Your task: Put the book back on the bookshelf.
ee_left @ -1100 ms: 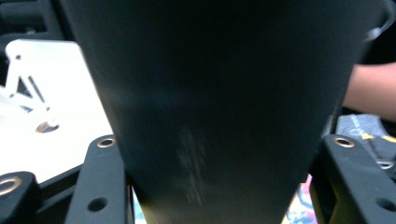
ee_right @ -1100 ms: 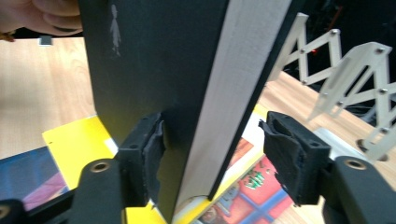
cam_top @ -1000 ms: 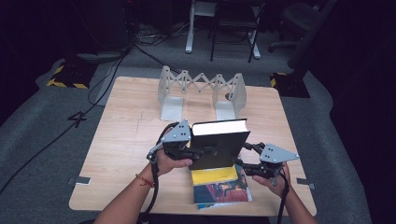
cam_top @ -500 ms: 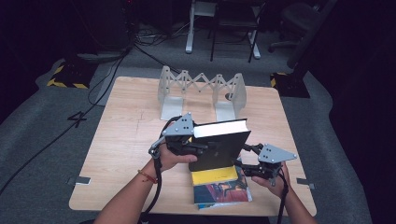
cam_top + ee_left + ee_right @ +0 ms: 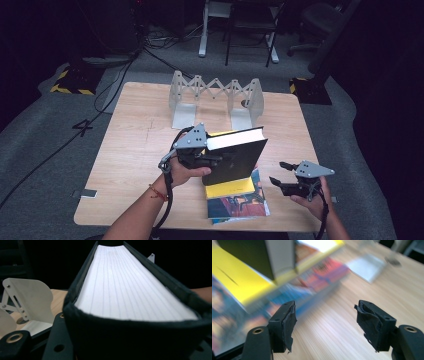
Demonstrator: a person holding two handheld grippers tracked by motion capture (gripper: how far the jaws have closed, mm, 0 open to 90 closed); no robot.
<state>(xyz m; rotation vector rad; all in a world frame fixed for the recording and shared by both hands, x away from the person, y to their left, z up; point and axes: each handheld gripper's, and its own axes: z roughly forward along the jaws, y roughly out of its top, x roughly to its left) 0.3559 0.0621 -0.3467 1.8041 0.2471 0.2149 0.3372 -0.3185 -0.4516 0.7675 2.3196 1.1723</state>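
A thick black hardcover book [image 5: 237, 157] is held up off the table, its white page edge [image 5: 125, 290] on top. My left gripper [image 5: 214, 160] is shut on its left end; the jaws have just been closing, with the book between them. Under it a colourful book [image 5: 235, 200] with a yellow band [image 5: 237, 282] lies flat near the table's front edge. My right gripper [image 5: 276, 172] hangs to the right of both books, apart from them. It is open, its jaws have just been opening, and nothing is between its torn pads [image 5: 324, 317].
A white accordion book rack [image 5: 215, 95] stands at the back middle of the wooden table [image 5: 140, 145]; one of its plates [image 5: 27, 297] rises behind the held book. Chair and desk legs and cables lie on the floor beyond.
My right gripper has drawn away to the right of the black book and sunk toward the table, jaws wider. The left gripper and the book have barely moved.
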